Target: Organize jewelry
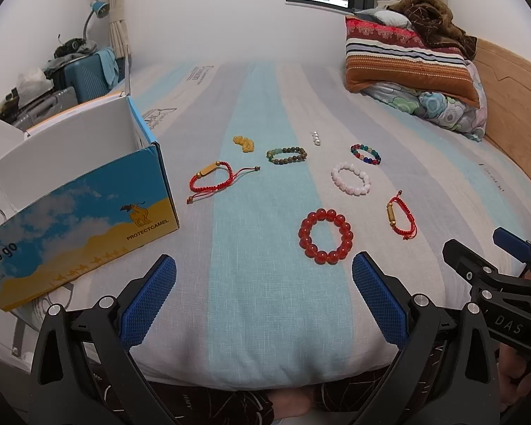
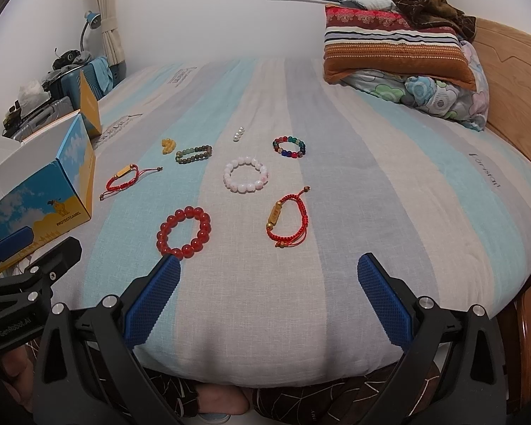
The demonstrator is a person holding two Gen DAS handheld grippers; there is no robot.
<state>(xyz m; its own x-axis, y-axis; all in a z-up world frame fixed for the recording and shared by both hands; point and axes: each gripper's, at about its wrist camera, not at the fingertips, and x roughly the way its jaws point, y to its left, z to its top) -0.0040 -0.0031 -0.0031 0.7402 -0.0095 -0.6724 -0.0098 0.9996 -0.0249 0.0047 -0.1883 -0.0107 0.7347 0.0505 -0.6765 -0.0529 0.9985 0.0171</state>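
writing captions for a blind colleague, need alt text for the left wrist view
The open left gripper hovers over a striped bed strewn with bracelets, the red bead bracelet lying nearest. An open blue and yellow cardboard box stands on the bed at the left, pillows are stacked far right, and the right gripper shows at the right edge.

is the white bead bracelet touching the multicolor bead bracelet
Apart. The right wrist view shows a strip of bare sheet between the white bead bracelet and the multicolor bead bracelet; the left wrist view shows the same gap.
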